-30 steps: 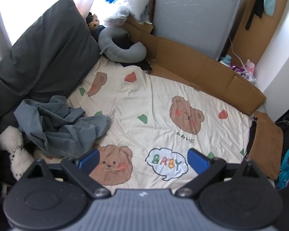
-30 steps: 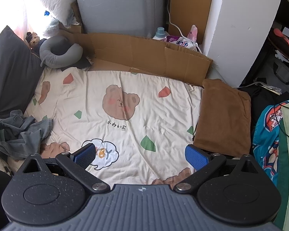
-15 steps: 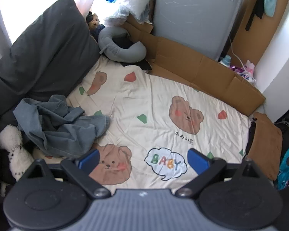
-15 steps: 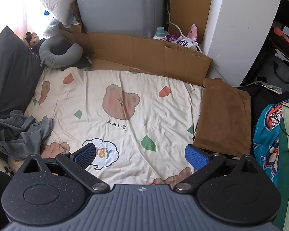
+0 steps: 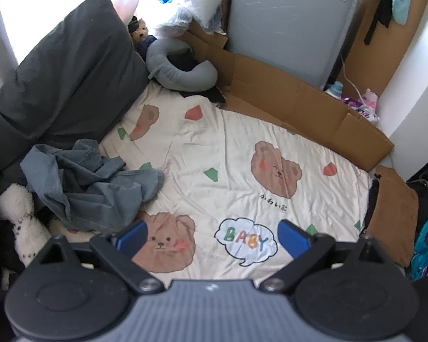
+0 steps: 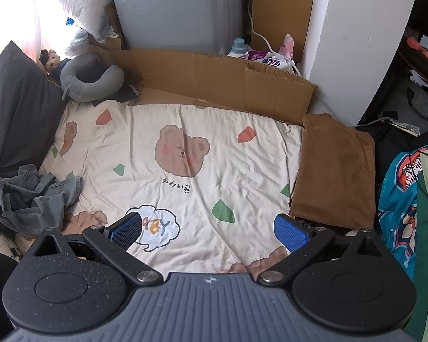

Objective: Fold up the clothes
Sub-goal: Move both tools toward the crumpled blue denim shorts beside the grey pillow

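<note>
Two claws, left claw and right claw, both spread (empty); one crumpled garment

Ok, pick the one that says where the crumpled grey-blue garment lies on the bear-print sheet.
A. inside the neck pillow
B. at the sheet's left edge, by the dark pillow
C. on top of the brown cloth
B: the crumpled grey-blue garment lies bunched at the bear-print sheet's left edge, just below the dark pillow.

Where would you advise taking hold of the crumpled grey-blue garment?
Probably at the hem edge of the grey-blue garment, which sticks out over the cream sheet. Bring the open left claw in from the sheet side; the rest is bunched.
</note>
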Demonstrator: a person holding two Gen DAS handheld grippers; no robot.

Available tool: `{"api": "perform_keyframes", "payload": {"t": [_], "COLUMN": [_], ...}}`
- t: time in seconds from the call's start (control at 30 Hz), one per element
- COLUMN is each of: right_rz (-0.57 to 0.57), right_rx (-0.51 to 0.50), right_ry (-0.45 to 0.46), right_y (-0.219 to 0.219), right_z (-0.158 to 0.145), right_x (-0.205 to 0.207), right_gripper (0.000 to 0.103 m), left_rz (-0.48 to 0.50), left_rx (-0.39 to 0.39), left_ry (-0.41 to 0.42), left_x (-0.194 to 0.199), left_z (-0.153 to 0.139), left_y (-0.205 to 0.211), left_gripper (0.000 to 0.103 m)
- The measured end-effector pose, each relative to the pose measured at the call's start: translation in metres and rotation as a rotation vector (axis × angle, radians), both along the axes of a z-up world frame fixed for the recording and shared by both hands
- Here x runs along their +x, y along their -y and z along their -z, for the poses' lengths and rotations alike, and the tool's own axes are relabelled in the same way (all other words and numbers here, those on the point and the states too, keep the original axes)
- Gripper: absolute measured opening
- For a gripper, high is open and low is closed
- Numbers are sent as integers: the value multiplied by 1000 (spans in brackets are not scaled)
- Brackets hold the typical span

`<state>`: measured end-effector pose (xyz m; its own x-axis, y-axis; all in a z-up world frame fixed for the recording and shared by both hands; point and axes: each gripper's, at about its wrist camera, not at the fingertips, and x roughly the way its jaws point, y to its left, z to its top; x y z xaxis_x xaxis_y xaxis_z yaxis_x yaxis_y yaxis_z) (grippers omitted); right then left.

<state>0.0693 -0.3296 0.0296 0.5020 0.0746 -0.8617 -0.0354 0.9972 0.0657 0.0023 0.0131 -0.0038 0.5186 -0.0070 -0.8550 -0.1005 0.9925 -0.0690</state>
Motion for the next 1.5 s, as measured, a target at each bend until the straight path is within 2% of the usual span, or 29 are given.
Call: {"api": "perform_keyframes", "payload": {"t": [0.3,0.5,0.57,0.87,0.97,1.13,1.27,1.5], "right_rz": [7,-43,-41,-47,-61,-87,-117,-156], "right_rx": [23,5,8,72,147,173,233,234], "right_ry": [-5,-17,-17,-26,-41,-23,-2,39], "right_y": [4,0,0,-10,-15,-30,-41,-60], "right_z": [0,-3,-4,-6,-8,-6,-5,2], "right_x": [0,2,4,20,27,39,47,60], "right_gripper": [102,102,102,102,102,102,102,102], "left_rz": [-15,-71,-85,-105,-118,-138,-131,-156], "left_rx": [11,-61,-63,-28,-31,-43,-94,-44], "left_ry": [-4,5,8,52,72,99,64,47], "left_x": [-3,1,4,7,8,10,14,17], "left_z": [-1,-2,-2,1,2,3,14,31], "left_y": [3,-18,-26,-58,-69,-91,-107,-132], "left_gripper": [99,102,102,103,103,103,103,103]}}
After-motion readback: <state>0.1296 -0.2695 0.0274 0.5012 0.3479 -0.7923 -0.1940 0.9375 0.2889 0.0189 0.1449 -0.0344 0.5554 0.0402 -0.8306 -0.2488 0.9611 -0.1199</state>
